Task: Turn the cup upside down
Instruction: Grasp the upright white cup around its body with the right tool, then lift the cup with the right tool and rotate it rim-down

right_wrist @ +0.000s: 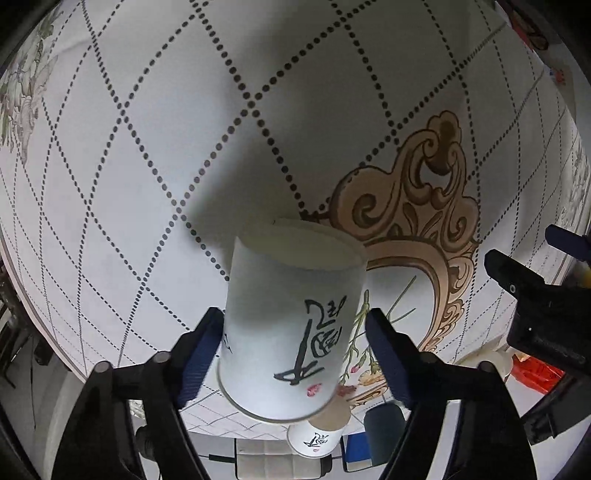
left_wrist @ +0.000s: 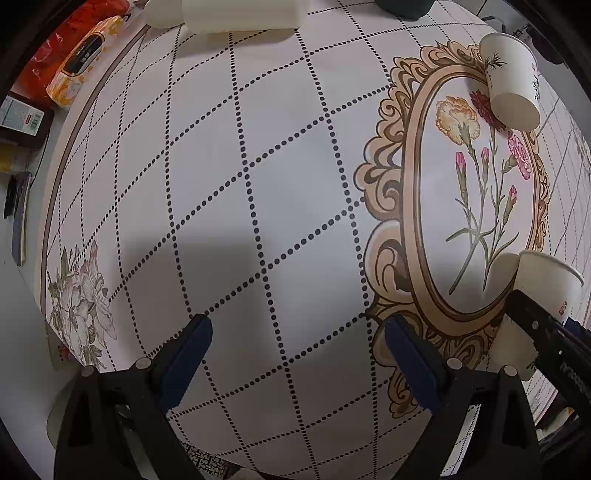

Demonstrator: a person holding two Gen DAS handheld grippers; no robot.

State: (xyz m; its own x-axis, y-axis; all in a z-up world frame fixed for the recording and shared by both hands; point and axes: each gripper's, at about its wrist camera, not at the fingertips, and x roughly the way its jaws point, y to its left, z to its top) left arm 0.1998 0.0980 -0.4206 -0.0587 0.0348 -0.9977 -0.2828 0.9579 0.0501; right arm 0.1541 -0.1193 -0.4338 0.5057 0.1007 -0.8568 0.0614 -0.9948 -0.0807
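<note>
Between the blue-padded fingers of the right gripper (right_wrist: pixel 293 347) sat a white paper cup (right_wrist: pixel 291 317), its flat base pointing away from the camera and its rolled rim nearest the lens; whether the cup rested on the tablecloth (right_wrist: pixel 155 122) or hung just above it could not be determined. The left pad appeared to touch the cup wall, while a narrow gap showed beside the right pad, so a firm clamp could not be confirmed; the jaws stood at roughly cup width. The cup was judged light, thin-walled and easily crushed, with a smooth coated surface that could slip. Grip was best applied at mid-wall with modest pressure, since the rolled rim and the base ring stiffened only the ends. Black brush-style lettering and a small red mark decorated its side. A second paper cup (left_wrist: pixel 511 83) of the same pattern stood base-up on the oval floral medallion (left_wrist: pixel 476 192), well apart from the first. The left gripper (left_wrist: pixel 297 360) hovered with its fingers spread wide and empty over the cloth, which was a smooth, faintly glossy sheet printed with a dotted lattice. A tissue pack (left_wrist: pixel 86 61) lay beyond the table edge, and a pale cylindrical container (left_wrist: pixel 242 14) stood at the far side.
</note>
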